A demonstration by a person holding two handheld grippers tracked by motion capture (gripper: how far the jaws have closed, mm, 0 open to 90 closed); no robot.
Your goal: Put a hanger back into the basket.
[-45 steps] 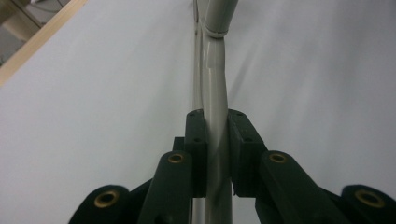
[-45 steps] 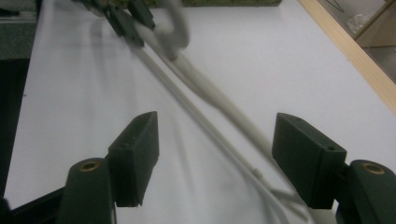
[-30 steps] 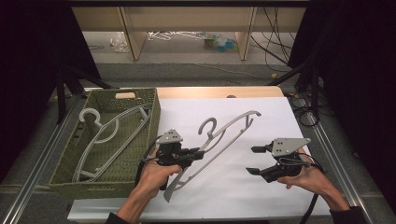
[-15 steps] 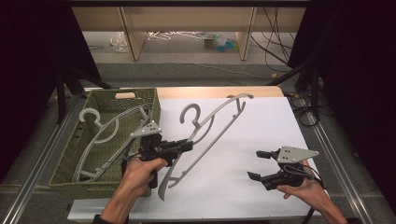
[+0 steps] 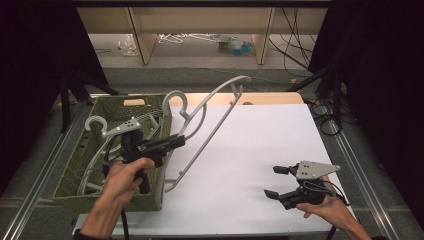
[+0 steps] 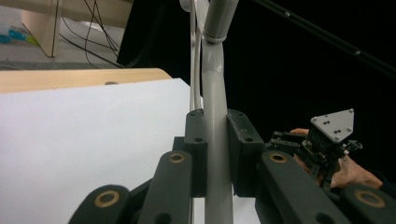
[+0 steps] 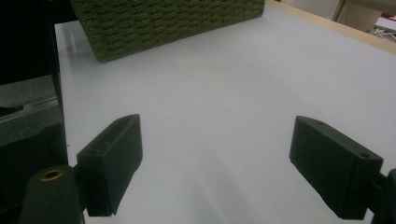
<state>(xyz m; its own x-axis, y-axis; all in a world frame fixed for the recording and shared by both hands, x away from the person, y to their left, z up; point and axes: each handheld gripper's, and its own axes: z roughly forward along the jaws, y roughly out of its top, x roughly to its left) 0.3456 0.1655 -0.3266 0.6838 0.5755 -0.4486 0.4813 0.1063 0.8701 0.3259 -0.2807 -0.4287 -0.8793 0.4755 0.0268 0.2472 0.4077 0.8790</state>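
Hanger (image 5: 210,120), grey plastic, is hanging in the air in your left tongs (image 5: 176,142), tilted so that its hook (image 5: 175,100) is standing over the near-right corner of the green woven basket (image 5: 82,172) and its lower end is pointing down at the white table (image 5: 250,150) just beside the basket's right wall. In the left gripper view you are clamping both pads (image 6: 196,140) flat against one grey bar of the hanger (image 6: 215,140), with the bar running straight up between them. Your left hand (image 5: 125,175) is holding the tongs over the basket's right edge. Inside the basket, more grey hangers (image 5: 97,145) are lying in a loose pile. Your right tongs (image 5: 275,181) are hovering low over the table, well apart from the basket toward the near right, with the jaws standing wide apart and nothing between them; the right gripper view is showing bare white table (image 7: 224,102) between the two pads and the basket's woven wall (image 7: 163,21) farther off. Your right hand (image 5: 325,207) is gripping the handle near the table's front edge.
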